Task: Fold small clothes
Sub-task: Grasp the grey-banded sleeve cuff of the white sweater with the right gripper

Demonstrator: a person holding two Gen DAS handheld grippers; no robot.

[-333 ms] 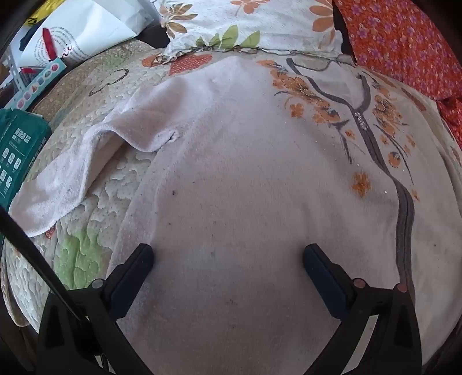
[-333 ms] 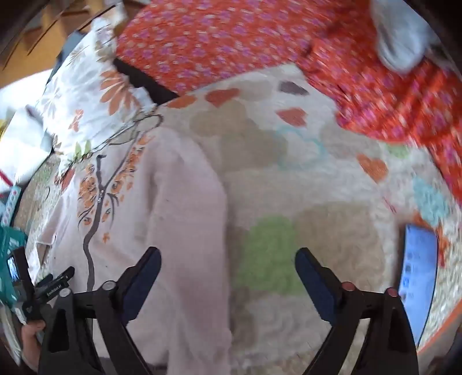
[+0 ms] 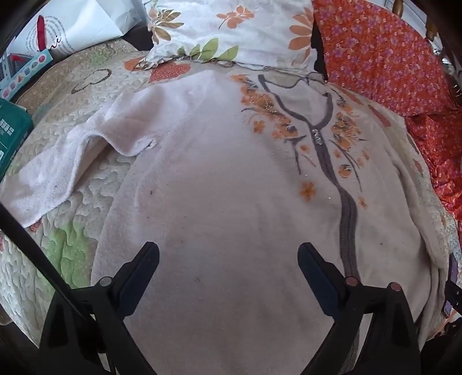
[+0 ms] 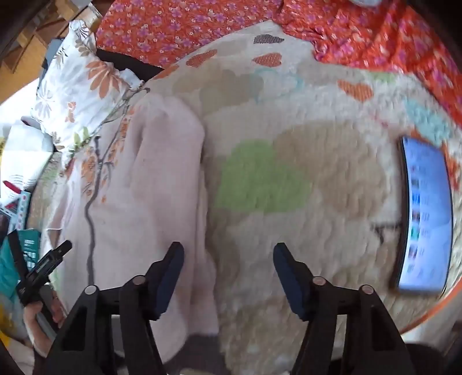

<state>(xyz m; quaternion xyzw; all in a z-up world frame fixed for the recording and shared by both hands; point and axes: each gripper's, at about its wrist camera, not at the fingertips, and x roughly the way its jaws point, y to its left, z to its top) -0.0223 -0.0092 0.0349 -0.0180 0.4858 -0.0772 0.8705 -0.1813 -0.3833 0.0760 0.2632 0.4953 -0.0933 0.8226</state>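
Note:
A pale pink fleece top with a grey branch and orange flower print lies flat on the quilted bedspread. Its left sleeve stretches out to the left. My left gripper is open and empty above the lower middle of the top. In the right wrist view the top has its right side folded inward along a straight edge. My right gripper is open and empty over that edge and the bare quilt.
A floral pillow and an orange flowered cloth lie at the far side. A teal box and a white bag sit at the left. A lit phone lies on the quilt at the right.
My right gripper has shifted right and slightly forward, with its jaws a little narrower. The left gripper has barely moved.

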